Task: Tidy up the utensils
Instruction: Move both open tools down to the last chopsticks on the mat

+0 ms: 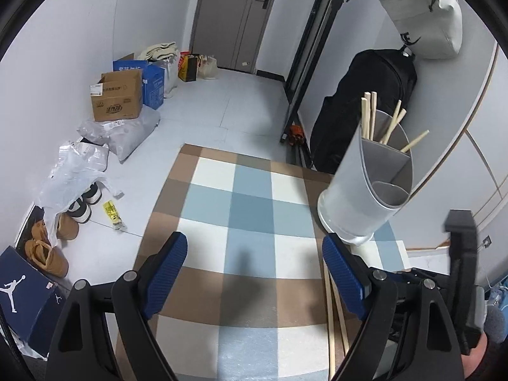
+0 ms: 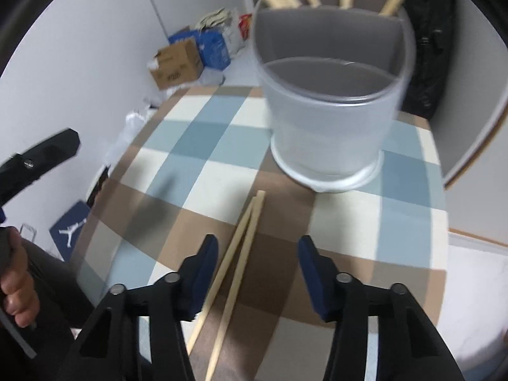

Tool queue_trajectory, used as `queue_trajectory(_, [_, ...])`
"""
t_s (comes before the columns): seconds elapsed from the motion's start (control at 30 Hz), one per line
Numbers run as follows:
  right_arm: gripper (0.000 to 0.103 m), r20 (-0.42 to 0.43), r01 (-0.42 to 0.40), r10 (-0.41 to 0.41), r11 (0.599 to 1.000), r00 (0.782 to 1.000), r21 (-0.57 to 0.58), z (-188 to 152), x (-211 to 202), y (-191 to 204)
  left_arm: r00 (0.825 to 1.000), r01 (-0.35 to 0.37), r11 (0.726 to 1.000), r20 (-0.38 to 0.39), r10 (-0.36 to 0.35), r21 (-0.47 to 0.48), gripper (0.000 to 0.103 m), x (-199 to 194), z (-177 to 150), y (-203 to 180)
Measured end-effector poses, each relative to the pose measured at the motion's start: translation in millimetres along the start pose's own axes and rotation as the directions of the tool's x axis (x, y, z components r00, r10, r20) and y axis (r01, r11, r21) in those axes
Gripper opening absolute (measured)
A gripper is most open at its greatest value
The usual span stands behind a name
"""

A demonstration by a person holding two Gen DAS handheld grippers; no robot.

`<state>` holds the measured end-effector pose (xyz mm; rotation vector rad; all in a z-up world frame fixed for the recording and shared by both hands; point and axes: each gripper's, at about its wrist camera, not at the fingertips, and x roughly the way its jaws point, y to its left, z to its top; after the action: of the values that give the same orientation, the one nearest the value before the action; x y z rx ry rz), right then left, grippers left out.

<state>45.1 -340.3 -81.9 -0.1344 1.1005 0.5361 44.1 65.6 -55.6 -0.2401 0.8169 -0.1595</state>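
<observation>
A grey divided utensil holder [image 1: 365, 187] stands on the checked tablecloth [image 1: 250, 209] at the right, with several wooden chopsticks [image 1: 370, 117] upright in its rear compartment. It also shows in the right wrist view [image 2: 330, 108], close ahead. Two loose chopsticks [image 2: 238, 257] lie on the cloth between my right gripper's open fingers; they show in the left wrist view [image 1: 333, 314] too. My right gripper [image 2: 257, 273] is open and empty just above them. My left gripper [image 1: 254, 273] is open and empty over the cloth, left of the holder.
The table's far edge [image 1: 241, 152] drops to a floor with cardboard boxes [image 1: 117, 98], bags, shoes [image 1: 50, 250] and a shoe box [image 1: 25, 295]. A black bag [image 1: 365, 101] and a wall panel stand behind the holder.
</observation>
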Motion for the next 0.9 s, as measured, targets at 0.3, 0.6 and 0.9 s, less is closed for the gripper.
queue_trajectory(0.3, [0.027,-0.053,0.071,-0.078,0.989,0.996,-0.127,-8.0,19.3,17.5,1.000,0.021,1.000,-0.006,-0.021,-0.016,0.084,5.3,-4.0,6.8])
queue_trajectory(0.6, [0.022,-0.051,0.111,-0.120,0.981,0.991,-0.161,-20.7,13.5,13.0,0.999,0.032,0.999,-0.007,-0.032,-0.027,0.084,5.3,-3.3,5.1])
queue_trajectory(0.9, [0.016,-0.083,0.086,-0.088,0.996,0.993,-0.027,-12.5,8.0,-14.8,0.999,0.030,1.000,-0.023,-0.031,-0.003,0.084,10.1,-5.5,-3.1])
